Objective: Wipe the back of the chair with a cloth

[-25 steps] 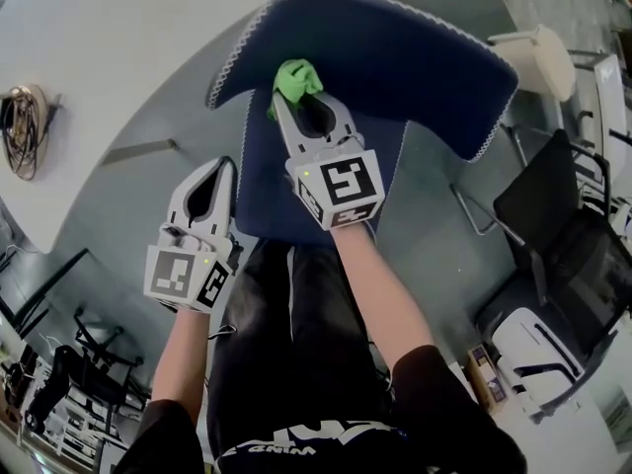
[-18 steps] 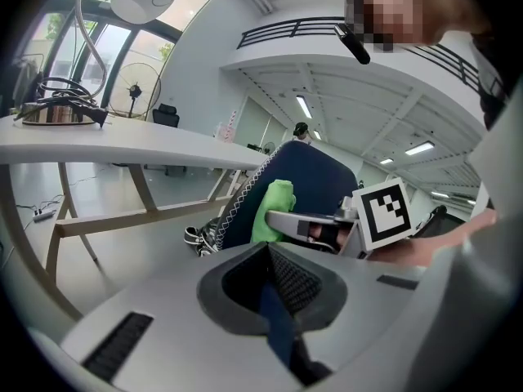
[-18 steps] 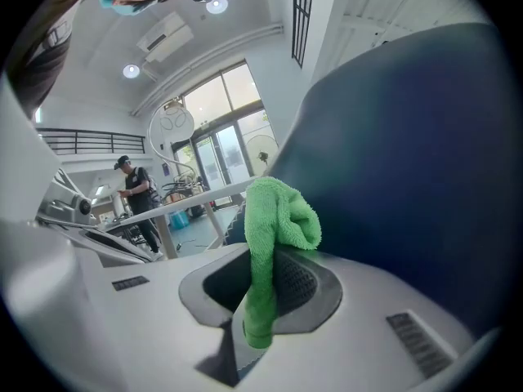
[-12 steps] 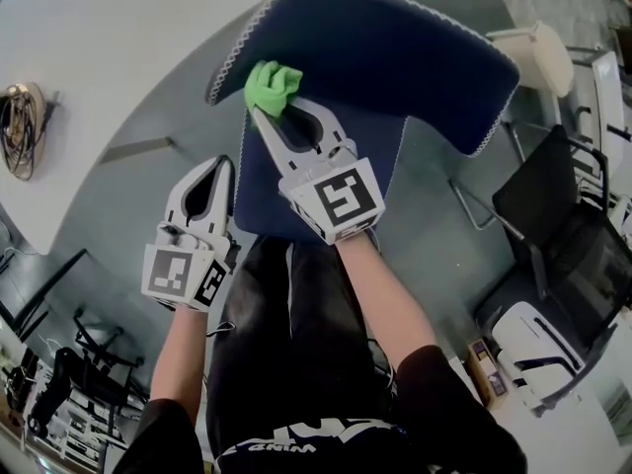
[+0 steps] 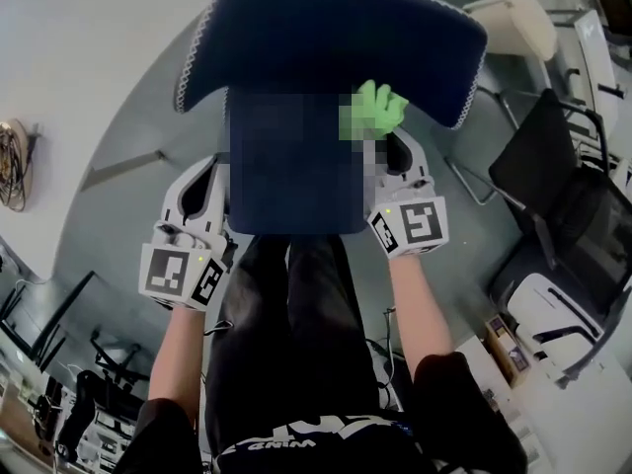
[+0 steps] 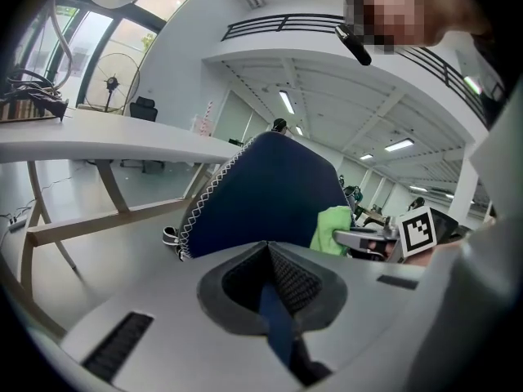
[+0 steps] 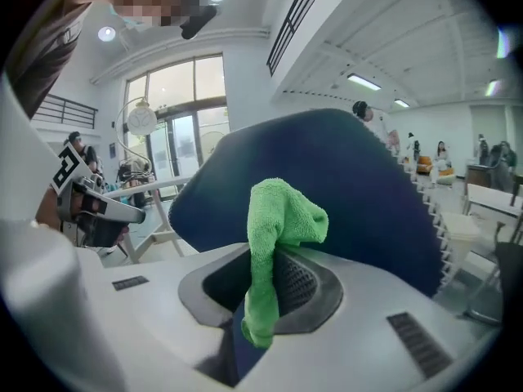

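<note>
I am holding my left gripper (image 5: pixel 217 166) low at 9 o'clock of the chair, its jaws pressed together on nothing. My right gripper (image 7: pixel 265 256) is clamping the green cloth (image 7: pixel 274 219). Its own view is showing the cloth's long axis running straight up out of the jaws, a tail hanging toward 6 o'clock and the bunched top folding over toward 1 o'clock; the head view is showing only that bunch. Beyond, at 12 o'clock from the gripper, the bunch is touching the navy chair back (image 5: pixel 336 38) near its right end. The left gripper view is catching the cloth and the right gripper at 3 o'clock against that back.
</note>
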`<state>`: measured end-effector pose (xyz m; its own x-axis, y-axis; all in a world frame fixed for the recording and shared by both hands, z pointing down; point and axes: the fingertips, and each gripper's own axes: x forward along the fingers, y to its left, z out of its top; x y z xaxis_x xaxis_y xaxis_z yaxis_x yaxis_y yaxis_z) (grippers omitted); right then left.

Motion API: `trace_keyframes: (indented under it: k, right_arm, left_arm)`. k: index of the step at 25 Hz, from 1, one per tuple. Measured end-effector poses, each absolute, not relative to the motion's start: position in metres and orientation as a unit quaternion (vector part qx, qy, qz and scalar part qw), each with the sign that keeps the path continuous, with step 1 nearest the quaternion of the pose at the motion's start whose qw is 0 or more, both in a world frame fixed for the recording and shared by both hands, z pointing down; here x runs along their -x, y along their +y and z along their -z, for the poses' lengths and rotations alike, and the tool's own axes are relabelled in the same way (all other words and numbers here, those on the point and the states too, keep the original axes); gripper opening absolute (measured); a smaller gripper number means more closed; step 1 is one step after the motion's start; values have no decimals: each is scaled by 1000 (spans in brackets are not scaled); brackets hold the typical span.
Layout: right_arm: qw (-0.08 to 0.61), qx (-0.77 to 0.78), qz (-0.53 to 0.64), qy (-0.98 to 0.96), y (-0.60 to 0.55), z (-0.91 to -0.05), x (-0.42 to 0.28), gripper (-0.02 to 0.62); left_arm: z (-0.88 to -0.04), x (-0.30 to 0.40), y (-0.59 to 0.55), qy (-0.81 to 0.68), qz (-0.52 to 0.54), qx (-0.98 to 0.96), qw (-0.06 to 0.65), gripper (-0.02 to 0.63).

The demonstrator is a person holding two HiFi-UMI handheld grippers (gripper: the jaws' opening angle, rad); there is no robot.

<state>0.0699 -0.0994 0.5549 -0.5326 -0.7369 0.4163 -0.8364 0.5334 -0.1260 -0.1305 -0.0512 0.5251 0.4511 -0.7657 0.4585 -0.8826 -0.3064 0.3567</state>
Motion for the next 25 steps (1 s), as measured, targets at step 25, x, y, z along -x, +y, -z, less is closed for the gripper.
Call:
trace_keyframes:
  k: [25]
  right_arm:
    - [209,-603,-159,-753,-79,-614,-213,55]
  left_arm:
    - [-527,95,-43,-481,-120,-819,289,-5]
